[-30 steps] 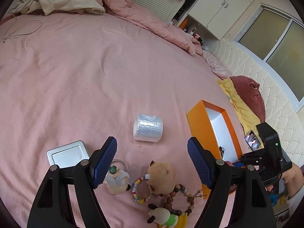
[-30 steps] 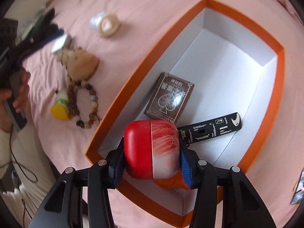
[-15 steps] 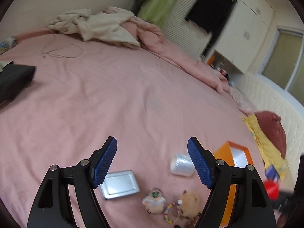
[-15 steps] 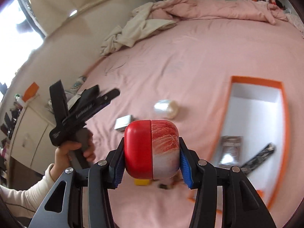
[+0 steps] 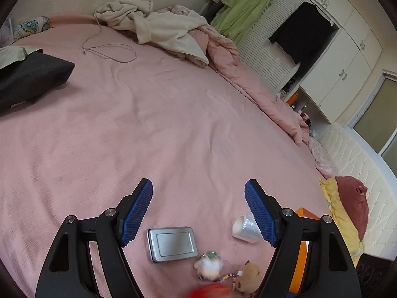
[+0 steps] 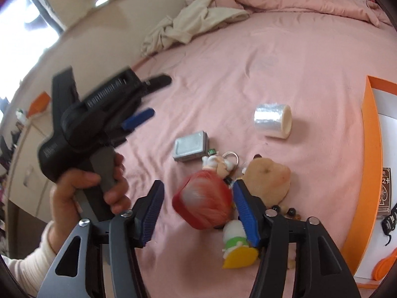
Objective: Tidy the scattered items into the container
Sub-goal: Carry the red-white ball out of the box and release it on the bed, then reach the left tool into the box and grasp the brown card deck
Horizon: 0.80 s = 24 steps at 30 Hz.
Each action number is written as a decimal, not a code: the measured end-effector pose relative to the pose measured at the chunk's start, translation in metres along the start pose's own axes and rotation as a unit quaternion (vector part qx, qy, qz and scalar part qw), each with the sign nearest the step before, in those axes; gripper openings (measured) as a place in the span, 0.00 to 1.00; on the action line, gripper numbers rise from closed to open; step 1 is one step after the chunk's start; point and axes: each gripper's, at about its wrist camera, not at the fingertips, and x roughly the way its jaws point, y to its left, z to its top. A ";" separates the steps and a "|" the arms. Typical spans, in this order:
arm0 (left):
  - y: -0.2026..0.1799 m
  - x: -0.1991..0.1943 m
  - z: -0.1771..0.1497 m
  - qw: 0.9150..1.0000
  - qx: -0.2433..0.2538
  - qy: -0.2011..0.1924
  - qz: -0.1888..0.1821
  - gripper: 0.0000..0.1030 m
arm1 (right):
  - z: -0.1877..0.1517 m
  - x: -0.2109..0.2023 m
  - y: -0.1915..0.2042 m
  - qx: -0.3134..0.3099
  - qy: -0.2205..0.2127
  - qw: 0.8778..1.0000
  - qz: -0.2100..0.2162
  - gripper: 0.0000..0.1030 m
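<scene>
Red case [image 6: 203, 204] blurred between spread right tool [image 6: 198, 213] fingers; left tool [image 5: 198, 211] apart, raised.

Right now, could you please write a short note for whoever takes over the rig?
Left tongs: open, empty, raised over the bed.
Right tongs: open; the red case is blurred between them, apparently loose, beside the plush and outside the orange box.
Done: card deck lies in the box.
Left: red case, tin, film roll, plush, keychain figure, beads.
</scene>
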 end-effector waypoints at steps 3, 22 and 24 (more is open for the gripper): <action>-0.011 -0.002 -0.003 1.000 0.030 0.000 -0.010 0.75 | -0.003 -0.026 -0.007 0.009 -0.040 0.999 -0.001 0.61; -0.277 0.060 -0.134 0.766 0.570 0.247 -0.168 0.75 | -0.107 -0.153 -0.049 0.046 -0.195 0.975 -0.097 0.70; -0.296 0.071 -0.145 0.726 0.607 0.275 -0.169 0.75 | -0.110 -0.161 -0.056 0.061 -0.201 0.974 -0.089 0.70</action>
